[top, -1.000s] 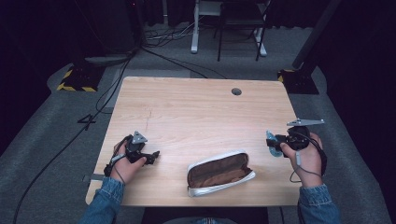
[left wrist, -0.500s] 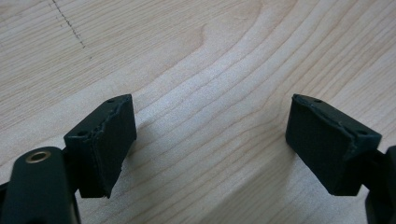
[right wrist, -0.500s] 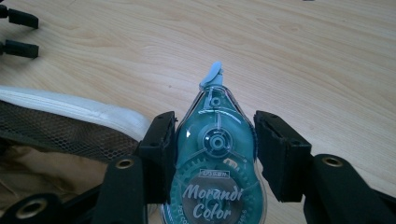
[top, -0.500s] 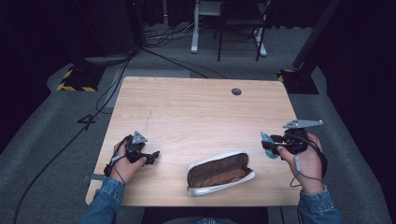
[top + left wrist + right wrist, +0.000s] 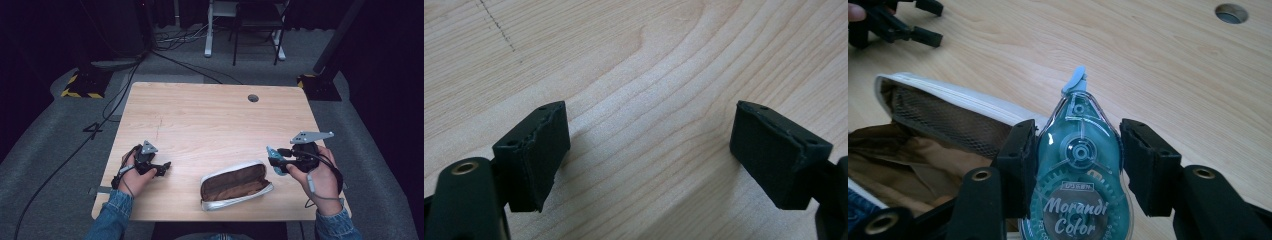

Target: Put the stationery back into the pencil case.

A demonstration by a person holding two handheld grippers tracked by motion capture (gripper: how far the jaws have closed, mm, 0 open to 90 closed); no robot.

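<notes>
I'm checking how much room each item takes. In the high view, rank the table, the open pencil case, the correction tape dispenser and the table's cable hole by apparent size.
Largest to smallest:
1. table
2. pencil case
3. correction tape dispenser, partly hidden by the right gripper
4. cable hole, similar to the dispenser; unsure

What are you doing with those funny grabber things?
A person at a wooden table holds a grabber in each hand. The right gripper is clamped on a see-through teal correction tape roller marked "Morandi Color" and holds it just above the table, beside an open pencil case with a brown lining. The left gripper has its jaws open with nothing between them, low over bare wood. The roller could be going into the case, but it is not in there yet.
</notes>
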